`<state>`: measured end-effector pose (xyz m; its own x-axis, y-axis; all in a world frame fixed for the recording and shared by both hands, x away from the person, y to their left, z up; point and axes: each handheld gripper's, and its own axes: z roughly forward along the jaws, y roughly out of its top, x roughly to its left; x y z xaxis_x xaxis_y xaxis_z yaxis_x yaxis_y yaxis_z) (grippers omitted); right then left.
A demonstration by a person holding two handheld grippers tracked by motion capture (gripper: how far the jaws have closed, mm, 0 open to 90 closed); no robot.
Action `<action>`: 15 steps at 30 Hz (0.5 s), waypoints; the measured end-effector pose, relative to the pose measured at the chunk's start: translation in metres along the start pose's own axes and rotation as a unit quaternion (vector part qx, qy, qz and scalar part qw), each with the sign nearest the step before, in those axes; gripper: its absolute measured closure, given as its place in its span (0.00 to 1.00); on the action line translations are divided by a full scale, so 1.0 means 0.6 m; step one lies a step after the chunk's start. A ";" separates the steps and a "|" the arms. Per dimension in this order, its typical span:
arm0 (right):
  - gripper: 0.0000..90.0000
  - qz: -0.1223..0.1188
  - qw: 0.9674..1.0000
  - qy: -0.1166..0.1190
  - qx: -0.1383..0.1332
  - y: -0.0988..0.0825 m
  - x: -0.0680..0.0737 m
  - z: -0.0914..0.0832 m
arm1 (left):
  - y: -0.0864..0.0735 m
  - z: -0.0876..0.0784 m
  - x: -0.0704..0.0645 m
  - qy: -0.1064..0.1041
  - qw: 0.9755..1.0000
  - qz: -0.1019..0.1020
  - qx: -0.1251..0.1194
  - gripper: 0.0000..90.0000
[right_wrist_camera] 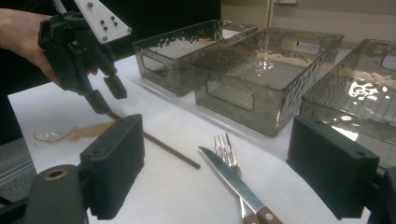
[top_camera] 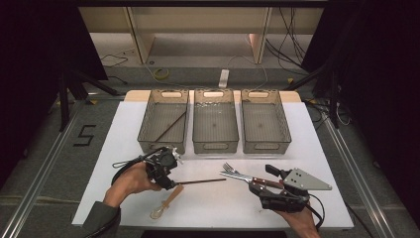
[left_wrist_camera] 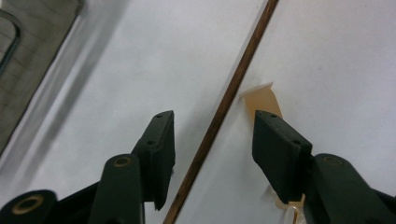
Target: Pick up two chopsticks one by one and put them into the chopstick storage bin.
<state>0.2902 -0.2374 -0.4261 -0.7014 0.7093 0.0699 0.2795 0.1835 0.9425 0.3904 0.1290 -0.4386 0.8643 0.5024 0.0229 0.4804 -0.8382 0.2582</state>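
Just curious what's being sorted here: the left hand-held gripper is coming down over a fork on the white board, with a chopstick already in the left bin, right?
Not a fork: the left hand-held gripper straddles a brown chopstick, as the left gripper view shows. The rest holds.

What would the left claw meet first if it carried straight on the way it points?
Most likely the brown chopstick, which lies between the left claw's open jaws on the white table. The spoon lies just beside one jaw, so depth is unsure.
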 end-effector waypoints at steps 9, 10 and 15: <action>0.21 -0.001 1.000 0.001 0.000 0.000 0.000 0.000 | -0.003 0.016 0.001 0.004 1.000 0.006 0.016 0.65; 0.21 -0.001 1.000 0.000 0.000 0.000 0.000 0.000 | -0.003 0.018 0.002 0.005 1.000 0.008 0.019 0.66; 0.21 -0.001 1.000 0.001 0.001 0.000 0.001 0.001 | -0.004 0.026 0.006 0.005 1.000 0.008 0.026 0.73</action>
<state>0.2903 -0.2367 -0.4264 -0.7041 0.7068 0.0683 0.2788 0.1867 0.9420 0.3946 0.1294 -0.4539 0.8707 0.4904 0.0362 0.4735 -0.8560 0.2073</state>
